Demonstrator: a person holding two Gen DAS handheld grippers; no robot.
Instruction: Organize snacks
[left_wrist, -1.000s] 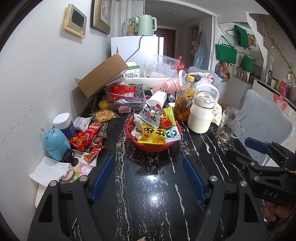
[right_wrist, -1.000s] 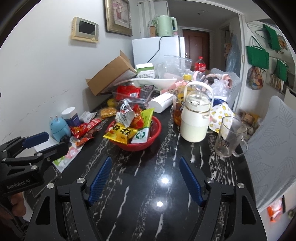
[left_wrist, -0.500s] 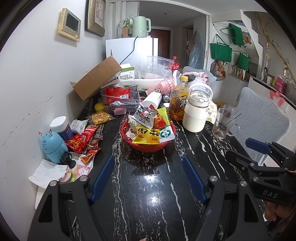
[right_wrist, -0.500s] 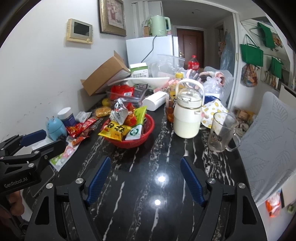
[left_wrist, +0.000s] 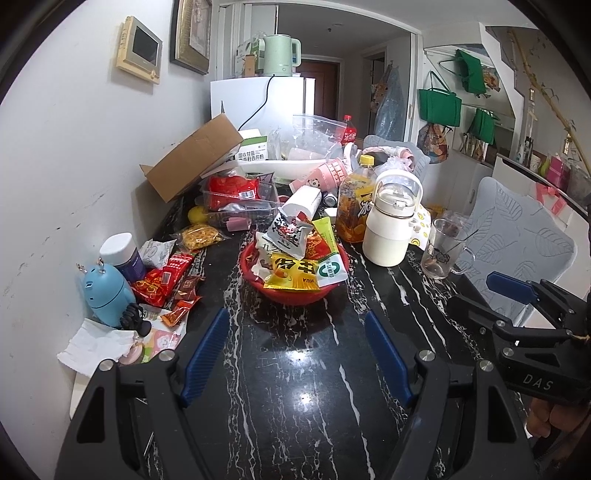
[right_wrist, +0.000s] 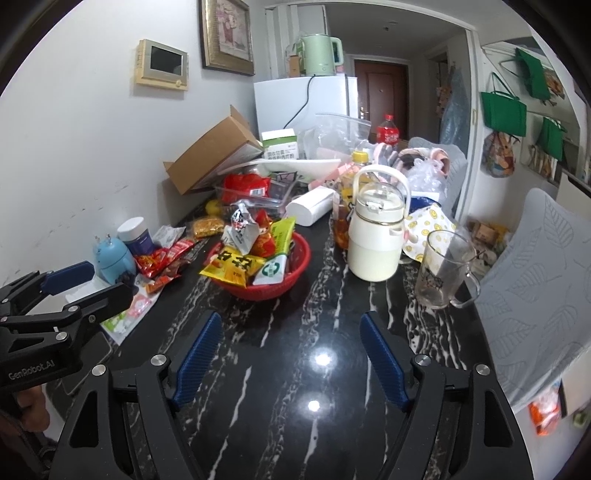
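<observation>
1. Two views, left wrist first. The left gripper (left_wrist: 293, 354) hangs over bare black marble table (left_wrist: 295, 406), jaws spread wide and nothing between them. Against the frames a second back, the red basket (left_wrist: 341, 260) sits lower and nearer in the view, so the camera seems to have crept forward or tipped slightly; no snack has been moved.
2. Same view: the basket lies at twelve o'clock from the jaws, heaped with packets. The yellow packet (left_wrist: 293, 277) lies flat across its front rim, long axis running nine to three. The white packet (left_wrist: 290, 232) stands on top, long axis roughly six to twelve, torn end up.
3. Same view: loose red snack packets (left_wrist: 162, 278) lie outside the basket at about ten o'clock, just beside the blue gadget (left_wrist: 105, 291). To my eye these are the ones left to gather.
4. Right wrist view: the right gripper (right_wrist: 291, 352) is also released and empty, pads well apart over bare table. Its jaws have been widening a little over the last second, which suggests readiness for a pick.
5. Same view: the basket sits at about eleven o'clock, with the cream jug (right_wrist: 375, 240) at one o'clock and the glass mug (right_wrist: 441, 269) at two.
</observation>
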